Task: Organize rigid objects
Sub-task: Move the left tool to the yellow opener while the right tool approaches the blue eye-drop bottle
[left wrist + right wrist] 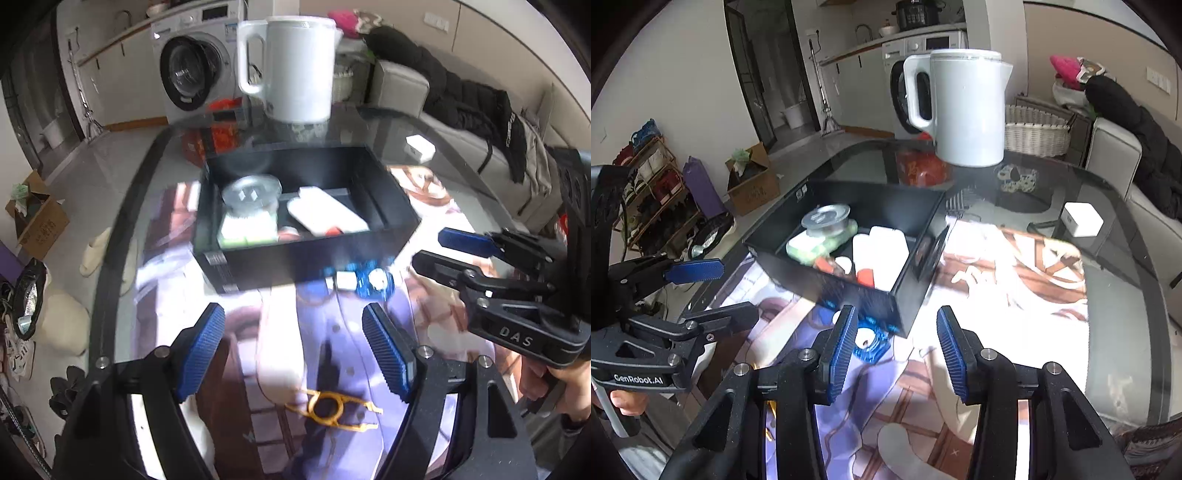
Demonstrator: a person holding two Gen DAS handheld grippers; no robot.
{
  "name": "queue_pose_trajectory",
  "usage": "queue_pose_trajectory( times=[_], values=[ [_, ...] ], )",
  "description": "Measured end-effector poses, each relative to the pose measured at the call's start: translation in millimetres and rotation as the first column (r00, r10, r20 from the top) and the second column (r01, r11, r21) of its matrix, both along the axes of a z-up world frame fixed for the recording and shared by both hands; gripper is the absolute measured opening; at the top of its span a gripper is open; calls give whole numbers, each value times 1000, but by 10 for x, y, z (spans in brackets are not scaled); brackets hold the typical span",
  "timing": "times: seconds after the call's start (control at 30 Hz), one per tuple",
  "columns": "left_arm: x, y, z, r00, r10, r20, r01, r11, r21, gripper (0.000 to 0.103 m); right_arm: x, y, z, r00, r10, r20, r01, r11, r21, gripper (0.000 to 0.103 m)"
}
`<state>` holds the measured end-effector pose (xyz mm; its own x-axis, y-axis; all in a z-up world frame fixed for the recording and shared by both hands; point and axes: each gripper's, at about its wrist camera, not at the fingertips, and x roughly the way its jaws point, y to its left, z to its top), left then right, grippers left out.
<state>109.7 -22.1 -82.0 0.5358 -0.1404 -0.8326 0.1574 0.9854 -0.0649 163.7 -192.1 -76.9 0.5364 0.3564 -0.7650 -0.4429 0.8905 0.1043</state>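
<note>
A black open box [388, 206] [905, 295] stands on the glass table and holds a clear lidded jar [251, 195] [827, 219], a green-and-white case [247, 230] [809, 247], a white flat pack [325, 214] [882, 251] and small red-and-white bits. A blue metal part [364, 282] [870, 341] lies against the box's near wall. A gold clip [332, 406] lies near my left gripper [295, 350], which is open and empty. My right gripper [895, 350] is open and empty just before the blue part; it also shows in the left wrist view [436, 247].
A white kettle [291, 66] [964, 107] stands behind the box. A small white cube [419, 147] [1082, 219] sits at the table's right. A printed mat [997, 277] covers the table. The left gripper shows in the right wrist view [713, 288]. Shoes, a carton and a sofa surround the table.
</note>
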Motion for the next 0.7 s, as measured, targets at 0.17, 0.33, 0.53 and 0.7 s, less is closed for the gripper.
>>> queue_pose_trajectory(
  times=[0.17,0.33,0.53,0.7],
  values=[
    [-119,-42,-224,998,3,-58,-1,999,36,77,-76,147,-164,998,45,-43,-46,999,-28,46],
    [-210,-22,-413,995,7,-99,1,996,84,77,-86,265,-248,997,65,-47,-68,996,-53,46],
    [-252,28,-487,993,2,-117,10,995,96,78,23,337,-396,996,44,-73,-50,995,-85,46],
    [-239,37,-468,993,-5,-116,17,995,100,78,50,391,-485,996,42,-81,-51,993,-109,46]
  ],
)
